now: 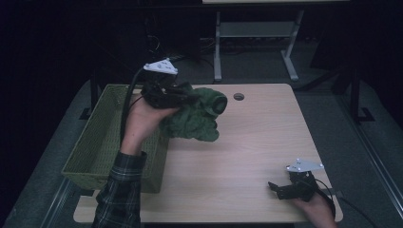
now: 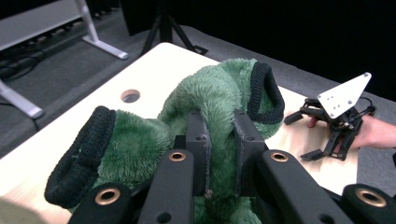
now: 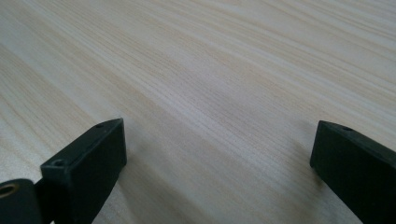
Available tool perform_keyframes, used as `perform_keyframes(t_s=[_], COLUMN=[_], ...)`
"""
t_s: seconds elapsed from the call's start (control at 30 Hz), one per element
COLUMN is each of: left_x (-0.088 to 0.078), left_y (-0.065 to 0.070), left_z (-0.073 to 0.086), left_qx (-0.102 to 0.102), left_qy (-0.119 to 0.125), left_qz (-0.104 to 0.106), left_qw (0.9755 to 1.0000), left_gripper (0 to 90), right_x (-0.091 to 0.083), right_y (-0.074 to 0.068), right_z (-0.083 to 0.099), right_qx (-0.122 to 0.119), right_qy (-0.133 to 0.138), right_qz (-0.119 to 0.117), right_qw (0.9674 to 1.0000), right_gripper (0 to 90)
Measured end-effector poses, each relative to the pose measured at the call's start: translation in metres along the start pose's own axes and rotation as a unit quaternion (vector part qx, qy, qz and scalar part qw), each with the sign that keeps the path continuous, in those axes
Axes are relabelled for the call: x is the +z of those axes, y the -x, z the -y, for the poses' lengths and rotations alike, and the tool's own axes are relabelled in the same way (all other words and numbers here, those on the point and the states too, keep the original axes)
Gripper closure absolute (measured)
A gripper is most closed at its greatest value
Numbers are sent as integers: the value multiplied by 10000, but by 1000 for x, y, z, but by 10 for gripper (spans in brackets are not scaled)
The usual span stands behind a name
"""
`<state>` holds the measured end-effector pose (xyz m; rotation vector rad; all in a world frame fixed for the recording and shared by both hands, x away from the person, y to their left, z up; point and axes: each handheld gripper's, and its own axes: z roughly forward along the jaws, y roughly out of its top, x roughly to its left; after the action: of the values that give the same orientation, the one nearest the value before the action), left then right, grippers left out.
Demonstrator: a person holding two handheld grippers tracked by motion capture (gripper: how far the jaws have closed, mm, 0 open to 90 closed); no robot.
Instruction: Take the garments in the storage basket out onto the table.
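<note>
A fuzzy green garment with black knit cuffs [image 1: 199, 114] hangs over the table's back left, close to the basket's right wall. My left gripper [image 1: 183, 97] is shut on a fold of the green garment [image 2: 219, 100], and the plush bulges up between the two black fingers [image 2: 198, 140]. One cuff shows at the lower left and another at the upper right of the left gripper view. Low over the table's front right corner my right gripper [image 1: 275, 187] stands open; its jaws are wide apart with bare wood between them [image 3: 217, 135]. The right gripper [image 2: 310, 135] also shows far off.
A green woven basket [image 1: 102, 137] stands along the table's left side, its inside dark. The light wooden table [image 1: 256, 142] has a round cable hole [image 1: 238, 97] near its back edge. A desk frame [image 1: 256, 33] stands on the floor behind.
</note>
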<state>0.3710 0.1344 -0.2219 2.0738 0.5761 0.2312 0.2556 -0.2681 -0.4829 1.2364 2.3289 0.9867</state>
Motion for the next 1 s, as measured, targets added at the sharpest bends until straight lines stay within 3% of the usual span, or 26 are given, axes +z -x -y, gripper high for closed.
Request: perform_keyframes(t_s=[0.4,0.67,1.0], left_x=[57,81,116], left_y=[24,32,36], left_z=[2,24,57], left_qx=[43,-129,-387], left_qy=[-205,-128,-231], left_qz=[277,342,481], left_qw=[9994,9992,9978], left_gripper=[793,792,790], right_x=[0,0,0], right_y=[0,0,0], right_z=[0,0,0], right_qx=[-4,-13,-10], right_qy=[4,13,3], right_qz=[0,5,0], right_qw=[10000,10000,10000], right_gripper=[32,32,32])
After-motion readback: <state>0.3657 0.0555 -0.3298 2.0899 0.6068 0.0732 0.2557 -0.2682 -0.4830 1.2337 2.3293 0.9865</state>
